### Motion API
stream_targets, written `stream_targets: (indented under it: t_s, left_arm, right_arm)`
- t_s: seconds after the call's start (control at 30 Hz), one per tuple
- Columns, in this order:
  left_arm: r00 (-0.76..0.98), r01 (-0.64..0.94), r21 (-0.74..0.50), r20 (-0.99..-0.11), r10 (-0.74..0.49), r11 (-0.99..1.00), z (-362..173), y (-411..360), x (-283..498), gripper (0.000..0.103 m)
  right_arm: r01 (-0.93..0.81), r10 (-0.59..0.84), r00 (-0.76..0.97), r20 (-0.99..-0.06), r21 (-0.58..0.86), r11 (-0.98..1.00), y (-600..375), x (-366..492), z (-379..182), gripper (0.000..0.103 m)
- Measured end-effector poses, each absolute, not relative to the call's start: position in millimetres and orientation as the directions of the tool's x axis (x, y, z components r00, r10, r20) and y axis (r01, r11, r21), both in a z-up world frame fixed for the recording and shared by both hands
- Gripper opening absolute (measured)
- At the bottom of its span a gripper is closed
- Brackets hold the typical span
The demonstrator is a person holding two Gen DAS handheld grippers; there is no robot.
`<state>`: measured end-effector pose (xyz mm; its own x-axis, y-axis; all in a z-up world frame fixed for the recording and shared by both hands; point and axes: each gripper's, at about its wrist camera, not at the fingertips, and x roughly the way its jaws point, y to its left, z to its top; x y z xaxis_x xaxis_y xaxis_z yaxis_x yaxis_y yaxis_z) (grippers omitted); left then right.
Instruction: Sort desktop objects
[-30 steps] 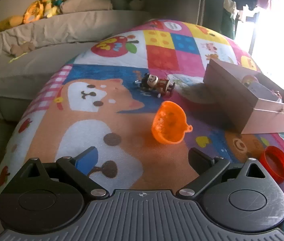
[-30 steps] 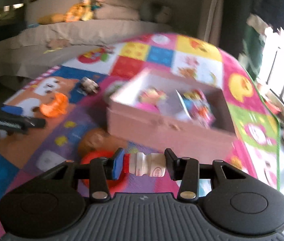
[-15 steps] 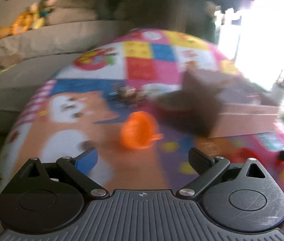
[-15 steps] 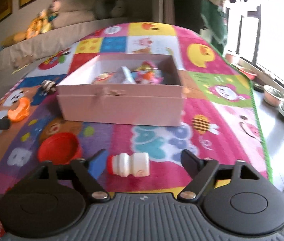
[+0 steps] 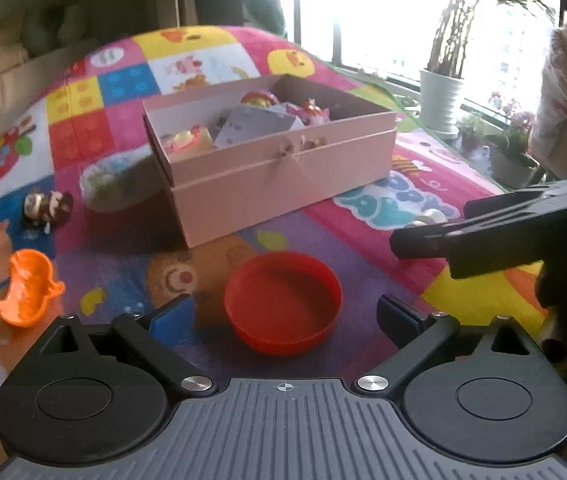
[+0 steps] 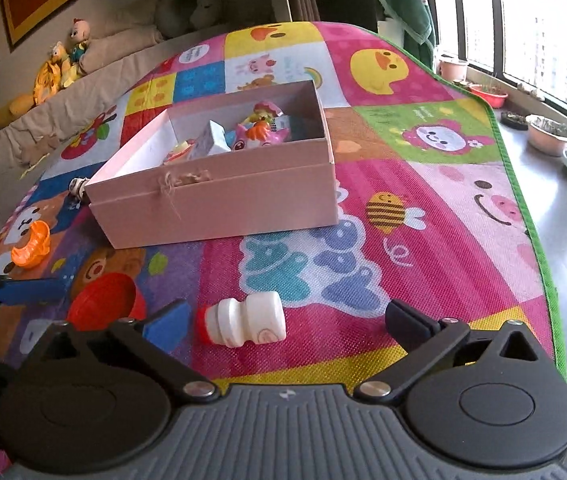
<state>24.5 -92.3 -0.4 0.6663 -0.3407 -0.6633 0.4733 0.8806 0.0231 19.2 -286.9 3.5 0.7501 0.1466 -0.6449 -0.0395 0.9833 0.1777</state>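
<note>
In the left wrist view my left gripper (image 5: 285,314) is open, and a red bowl (image 5: 283,300) sits on the play mat between its fingers, touching neither. In the right wrist view my right gripper (image 6: 287,320) has its jaws opening. A small white bottle with a red cap (image 6: 243,322) lies on its side on the mat between them, free of the pads. The open pink box (image 6: 219,204) holding several toys stands beyond. An orange toy (image 5: 27,288) and a small figurine (image 5: 47,206) lie left of the box.
The right gripper's black fingers (image 5: 483,220) reach in from the right of the left wrist view. The mat's green edge (image 6: 539,248) meets tiled floor with plant pots (image 6: 547,136). A sofa with plush toys (image 6: 59,68) lies behind.
My right gripper let go of the white bottle, which now lies on the mat, and its jaws spread wide. My left gripper swung right from the orange toy to the red bowl.
</note>
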Motion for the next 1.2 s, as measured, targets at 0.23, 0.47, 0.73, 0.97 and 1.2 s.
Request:
stream_targets:
  t_s: [0.23, 0.47, 0.73, 0.97, 1.2]
  left_arm:
    - [0.688, 0.428, 0.043, -0.663, -0.294, 0.903, -5, -91, 30, 0.094]
    - [0.73, 0.345, 0.092, -0.652, -0.206, 0.934, -5, -69, 31, 0.099]
    - [0.732, 0.273, 0.055, -0.66, -0.17, 0.96, -4, -34, 31, 0.1]
    - [0.722, 0.328, 0.016, -0.649, -0.24, 0.944, -1, -43, 36, 0.1]
    - [0.733, 0.323, 0.048, -0.645, -0.218, 0.945, -3, -63, 49, 0.086]
  right_arm:
    - [-0.053, 0.132, 0.732, -0.668, 0.137, 0.989, -281, 22, 3, 0.103]
    - [-0.083, 0.077, 0.715, -0.695, 0.025, 0.996, -267, 24, 0, 0.103]
    - [-0.229, 0.17, 0.7, -0.694, 0.008, 0.973, -244, 9, 0, 0.103]
    - [-0.242, 0.184, 0.703, -0.687, 0.011, 0.97, -240, 7, 0, 0.103]
    - [-0.228, 0.168, 0.721, -0.672, -0.001, 0.974, -239, 5, 1, 0.096]
